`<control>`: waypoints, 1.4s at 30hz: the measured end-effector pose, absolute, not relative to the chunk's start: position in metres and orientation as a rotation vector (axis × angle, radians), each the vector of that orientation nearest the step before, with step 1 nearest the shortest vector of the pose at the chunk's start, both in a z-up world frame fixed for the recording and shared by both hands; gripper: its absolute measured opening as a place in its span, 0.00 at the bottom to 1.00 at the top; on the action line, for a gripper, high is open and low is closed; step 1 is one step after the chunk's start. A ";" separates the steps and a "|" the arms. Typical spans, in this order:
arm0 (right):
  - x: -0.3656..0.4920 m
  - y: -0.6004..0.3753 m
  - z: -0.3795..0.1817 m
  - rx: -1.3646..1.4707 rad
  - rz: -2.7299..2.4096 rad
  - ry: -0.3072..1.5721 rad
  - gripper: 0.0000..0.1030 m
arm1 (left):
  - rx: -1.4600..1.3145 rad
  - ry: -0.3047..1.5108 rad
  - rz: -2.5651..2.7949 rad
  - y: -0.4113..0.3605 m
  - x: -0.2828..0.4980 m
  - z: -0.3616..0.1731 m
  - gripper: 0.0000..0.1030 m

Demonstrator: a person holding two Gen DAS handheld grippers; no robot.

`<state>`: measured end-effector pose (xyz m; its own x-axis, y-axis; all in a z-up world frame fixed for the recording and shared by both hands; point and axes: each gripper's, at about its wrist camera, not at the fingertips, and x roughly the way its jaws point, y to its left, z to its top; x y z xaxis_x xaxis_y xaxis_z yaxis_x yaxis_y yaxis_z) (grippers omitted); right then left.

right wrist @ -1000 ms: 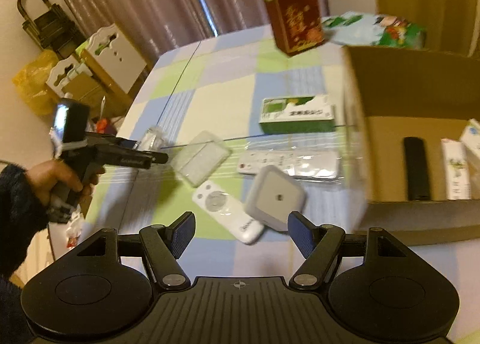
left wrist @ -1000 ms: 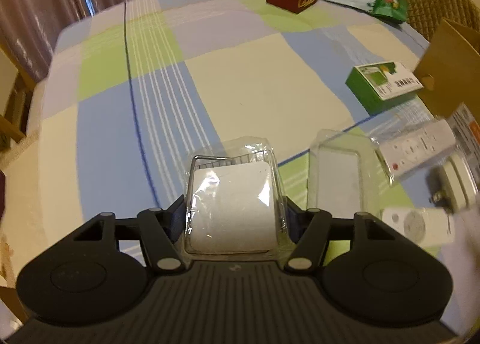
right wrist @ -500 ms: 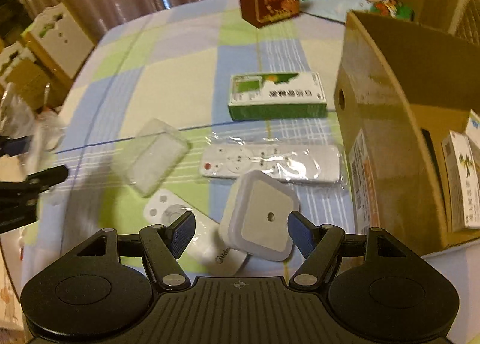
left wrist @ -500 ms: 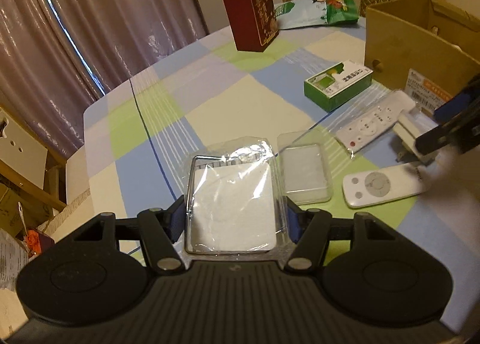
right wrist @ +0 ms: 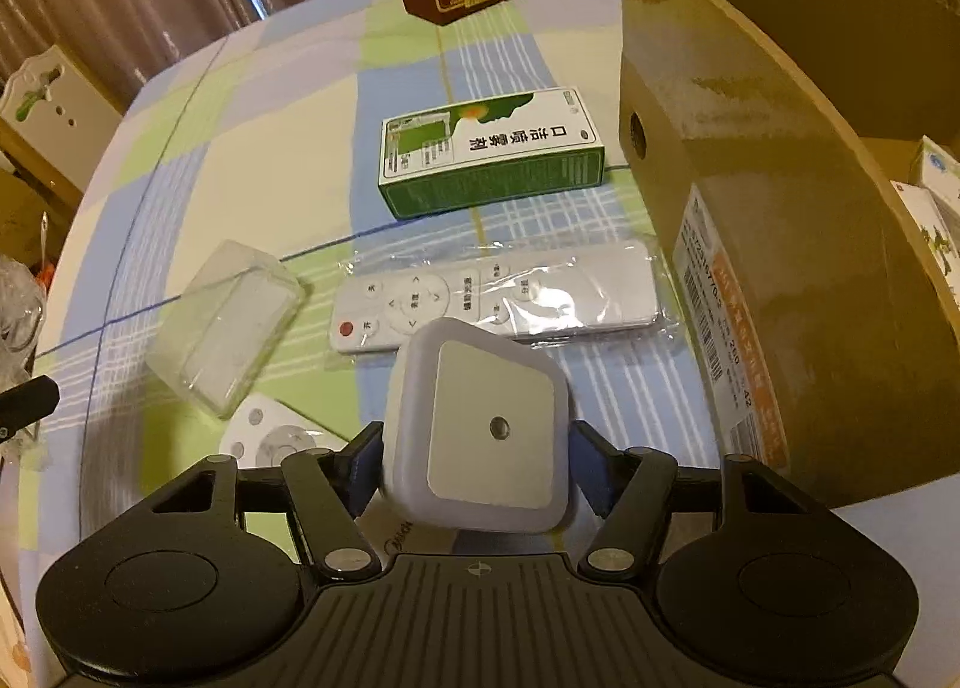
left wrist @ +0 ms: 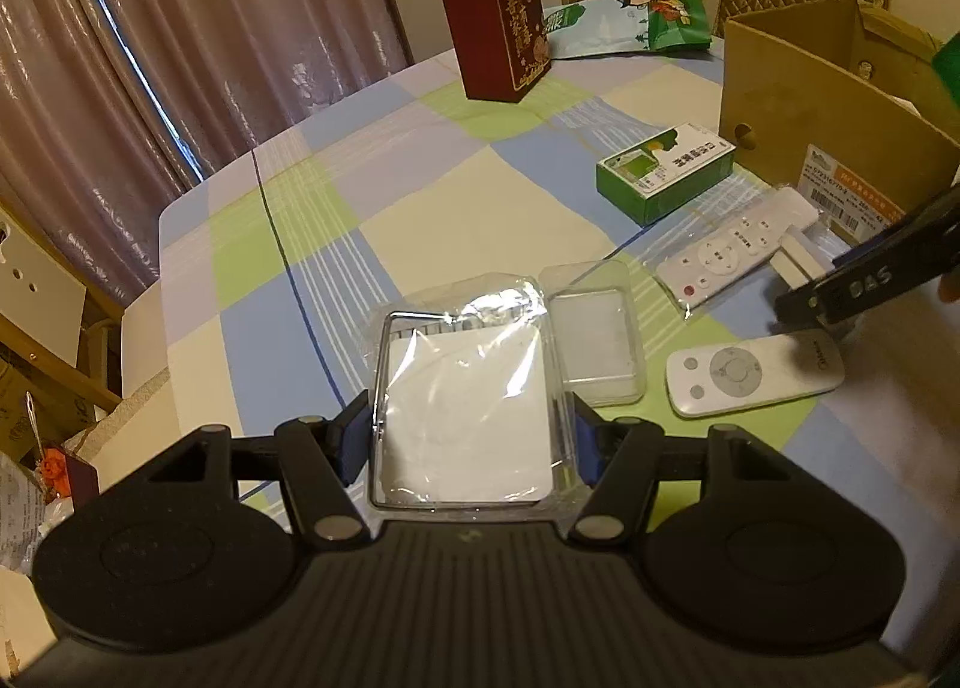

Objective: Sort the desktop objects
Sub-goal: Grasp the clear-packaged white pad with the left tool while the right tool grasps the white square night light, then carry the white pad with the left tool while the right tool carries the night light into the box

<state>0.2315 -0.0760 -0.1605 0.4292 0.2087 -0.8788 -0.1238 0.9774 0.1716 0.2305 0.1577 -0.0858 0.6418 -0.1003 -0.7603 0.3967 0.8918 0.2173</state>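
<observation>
Wrapped remote (right wrist: 498,295) between carton (right wrist: 489,154), night light (right wrist: 477,430)

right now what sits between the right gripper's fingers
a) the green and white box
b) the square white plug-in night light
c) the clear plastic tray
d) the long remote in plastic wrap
b: in the right wrist view the right gripper has its blue pads on either side of the square white night light, and its jaws have just been closing on it, while the green and white box lies apart on the table.

Both wrist views look steeply down, close; share bagged remote (left wrist: 735,253).
</observation>
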 end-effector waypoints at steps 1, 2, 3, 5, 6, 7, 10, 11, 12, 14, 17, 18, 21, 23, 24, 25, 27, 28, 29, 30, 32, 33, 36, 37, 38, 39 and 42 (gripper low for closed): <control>0.231 -0.077 -0.161 0.088 0.210 1.107 0.62 | 0.385 0.827 -0.293 0.157 0.230 -0.085 0.58; 0.230 -0.078 -0.161 0.090 0.213 1.107 0.62 | 0.385 0.823 -0.295 0.156 0.229 -0.084 0.58; 0.229 -0.079 -0.160 0.093 0.215 1.104 0.62 | 0.384 0.820 -0.296 0.155 0.228 -0.082 0.58; 0.225 -0.080 -0.158 0.097 0.224 1.090 0.62 | 0.383 0.813 -0.302 0.153 0.226 -0.080 0.58; 0.223 -0.080 -0.156 0.097 0.230 1.081 0.61 | 0.383 0.810 -0.304 0.152 0.225 -0.079 0.58; 0.221 -0.079 -0.153 0.093 0.241 1.067 0.61 | 0.383 0.807 -0.306 0.150 0.224 -0.077 0.58; 0.214 -0.077 -0.138 0.096 0.291 1.029 0.61 | 0.382 0.801 -0.315 0.147 0.221 -0.073 0.58; 0.212 -0.076 -0.132 0.098 0.312 1.019 0.61 | 0.380 0.798 -0.318 0.145 0.220 -0.071 0.58; 0.210 -0.076 -0.126 0.101 0.332 1.009 0.61 | 0.376 0.795 -0.323 0.144 0.219 -0.069 0.58; 0.207 -0.075 -0.115 0.105 0.373 0.992 0.62 | 0.365 0.789 -0.333 0.142 0.218 -0.064 0.58; 0.202 -0.076 -0.101 0.103 0.419 0.983 0.62 | 0.351 0.775 -0.342 0.138 0.215 -0.055 0.58; 0.200 -0.077 -0.096 0.101 0.432 0.980 0.62 | 0.350 0.770 -0.345 0.136 0.213 -0.052 0.58; 0.194 -0.083 -0.083 0.095 0.463 0.969 0.62 | 0.342 0.749 -0.351 0.131 0.209 -0.042 0.58; 0.191 -0.089 -0.075 0.093 0.475 0.956 0.62 | 0.331 0.739 -0.355 0.128 0.205 -0.036 0.58; 0.189 -0.093 -0.069 0.092 0.482 0.947 0.62 | 0.327 0.735 -0.357 0.126 0.204 -0.033 0.58; 0.187 -0.098 -0.064 0.094 0.486 0.939 0.62 | 0.324 0.730 -0.359 0.123 0.202 -0.030 0.58; 0.185 -0.111 -0.054 0.100 0.490 0.922 0.62 | 0.316 0.720 -0.364 0.118 0.199 -0.023 0.58; 0.183 -0.117 -0.048 0.103 0.491 0.914 0.62 | 0.310 0.717 -0.368 0.115 0.198 -0.020 0.58; 0.183 -0.125 -0.043 0.105 0.486 0.908 0.62 | 0.304 0.714 -0.373 0.112 0.197 -0.018 0.58; 0.182 -0.133 -0.039 0.107 0.480 0.900 0.62 | 0.301 0.711 -0.377 0.108 0.195 -0.015 0.58; 0.181 -0.150 -0.030 0.112 0.465 0.884 0.62 | 0.298 0.704 -0.382 0.100 0.192 -0.010 0.58; 0.181 -0.160 -0.026 0.116 0.456 0.878 0.62 | 0.296 0.701 -0.385 0.095 0.191 -0.008 0.58; 0.182 -0.191 -0.014 0.127 0.423 0.868 0.62 | 0.291 0.693 -0.396 0.080 0.189 -0.001 0.58; 0.183 -0.202 -0.012 0.128 0.411 0.866 0.62 | 0.288 0.691 -0.400 0.074 0.189 0.001 0.58; 0.185 -0.212 -0.009 0.129 0.401 0.866 0.62 | 0.286 0.689 -0.405 0.069 0.188 0.003 0.58; 0.186 -0.221 -0.007 0.130 0.393 0.866 0.62 | 0.286 0.687 -0.409 0.062 0.188 0.006 0.58; 0.188 -0.248 -0.001 0.127 0.381 0.870 0.62 | 0.290 0.682 -0.426 0.041 0.187 0.013 0.58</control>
<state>0.1882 -0.2476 -0.0006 0.5823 0.3764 -0.7206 -0.2740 0.9254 0.2620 0.1866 0.0413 0.0126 0.6961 -0.2834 -0.6597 0.4692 0.8750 0.1192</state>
